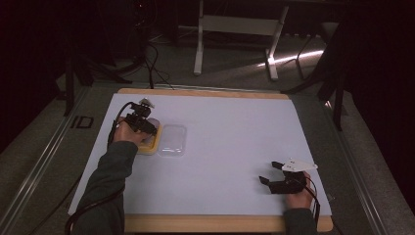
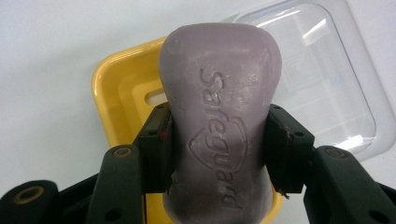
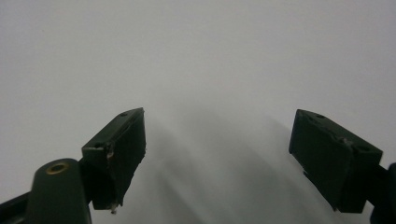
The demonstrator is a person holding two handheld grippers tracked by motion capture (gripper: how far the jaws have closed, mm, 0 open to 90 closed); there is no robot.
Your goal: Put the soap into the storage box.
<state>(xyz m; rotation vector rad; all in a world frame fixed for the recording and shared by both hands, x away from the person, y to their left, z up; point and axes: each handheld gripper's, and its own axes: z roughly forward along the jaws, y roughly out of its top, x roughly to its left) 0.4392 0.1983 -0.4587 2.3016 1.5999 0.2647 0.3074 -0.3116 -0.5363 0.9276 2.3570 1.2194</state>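
Observation:
A pale purple bar of soap [image 2: 219,121] with raised lettering is clamped between the pads of my left gripper [image 2: 217,147], just above a yellow soap dish [image 2: 114,88]. In the high view that left gripper [image 1: 143,125] hovers over the yellow dish [image 1: 149,147] at the table's left. A clear plastic lid [image 2: 322,79] lies right beside the dish, and the same lid [image 1: 172,139] shows in the high view. My right gripper [image 1: 271,174] rests near the front right of the table. In its own view the right gripper [image 3: 217,156] stands open over bare white surface.
The white table top [image 1: 235,147] has a wooden rim at front and back. Cables trail from both grippers; the left one runs off the table's left edge. Beyond the table, white desk legs [image 1: 198,44] stand on dark floor.

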